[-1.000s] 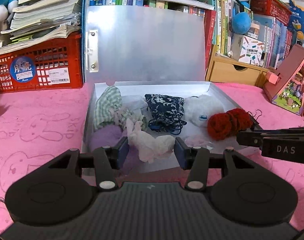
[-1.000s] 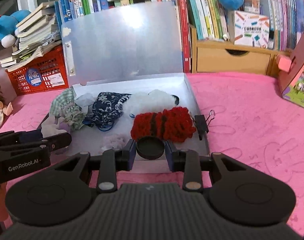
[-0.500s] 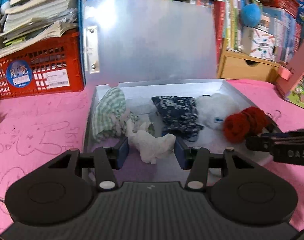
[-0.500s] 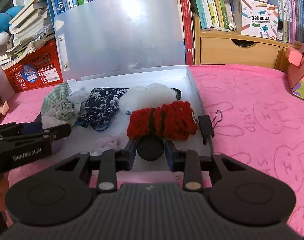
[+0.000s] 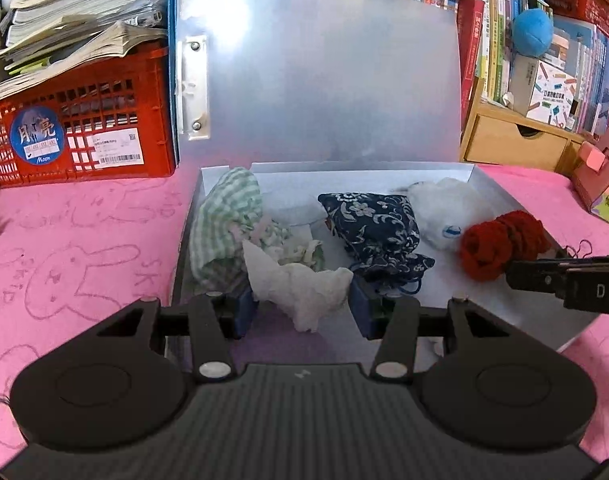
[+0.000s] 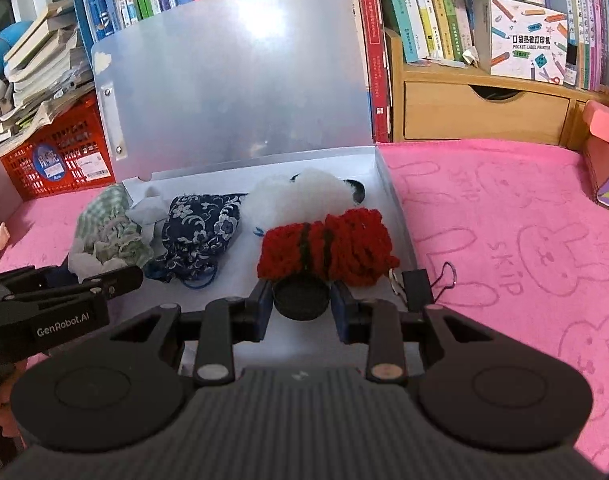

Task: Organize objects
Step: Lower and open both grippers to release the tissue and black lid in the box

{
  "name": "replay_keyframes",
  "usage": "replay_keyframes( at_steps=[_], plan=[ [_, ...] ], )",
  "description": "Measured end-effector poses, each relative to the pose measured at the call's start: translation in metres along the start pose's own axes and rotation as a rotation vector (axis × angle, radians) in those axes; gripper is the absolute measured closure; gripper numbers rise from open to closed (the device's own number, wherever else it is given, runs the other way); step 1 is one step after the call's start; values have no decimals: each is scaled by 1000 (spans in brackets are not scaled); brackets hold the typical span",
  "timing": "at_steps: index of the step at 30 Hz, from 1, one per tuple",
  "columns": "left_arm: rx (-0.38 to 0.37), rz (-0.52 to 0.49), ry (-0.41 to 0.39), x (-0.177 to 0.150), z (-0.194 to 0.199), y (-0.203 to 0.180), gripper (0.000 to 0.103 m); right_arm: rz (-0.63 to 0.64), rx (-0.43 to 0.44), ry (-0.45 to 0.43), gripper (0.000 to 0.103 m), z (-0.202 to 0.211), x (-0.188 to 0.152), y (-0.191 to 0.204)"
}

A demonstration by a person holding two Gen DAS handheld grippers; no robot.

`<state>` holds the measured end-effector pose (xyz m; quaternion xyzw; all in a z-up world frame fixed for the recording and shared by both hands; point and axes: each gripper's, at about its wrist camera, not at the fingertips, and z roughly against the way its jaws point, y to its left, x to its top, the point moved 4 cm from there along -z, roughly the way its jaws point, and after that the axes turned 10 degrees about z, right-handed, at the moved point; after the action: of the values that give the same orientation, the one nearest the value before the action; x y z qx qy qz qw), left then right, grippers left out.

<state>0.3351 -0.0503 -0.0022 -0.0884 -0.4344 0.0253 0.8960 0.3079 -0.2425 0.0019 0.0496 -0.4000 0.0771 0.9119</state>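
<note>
Box (image 5: 524, 216) lies under both tilted grippers: left jaws clamp seemingly tissue (image 5: 304, 284), right clamp black cap (image 6: 301, 300).

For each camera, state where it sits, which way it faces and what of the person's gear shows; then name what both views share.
Left wrist: sits on the left tool, facing forward and down into the open grey box; its own fingers clamp a white crumpled cloth, and the right tool enters at the right edge.
Right wrist: sits on the right tool, facing the same box from its right end; its fingers clamp a black round lid, and the left tool enters at left.
Shared: the box, red knitted piece, blue floral pouch.
</note>
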Motion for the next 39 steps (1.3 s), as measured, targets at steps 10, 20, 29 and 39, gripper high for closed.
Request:
replay_keyframes(
  at_steps=[10,20,29,39],
  plan=[
    [-21,-31,4,-6,1,-9,48,-51,34,21,65,-10,-8,-1],
    [-7,-44,4,-12,-1,-14,48,-45,37,25,64,-13,-12,3],
    [-4,-55,8,-15,0,-16,46,-49,38,18,61,-11,-13,3],
    [-41,-41,21,-18,3,-21,27,-59,35,10,45,-6,-14,5]
  ],
)
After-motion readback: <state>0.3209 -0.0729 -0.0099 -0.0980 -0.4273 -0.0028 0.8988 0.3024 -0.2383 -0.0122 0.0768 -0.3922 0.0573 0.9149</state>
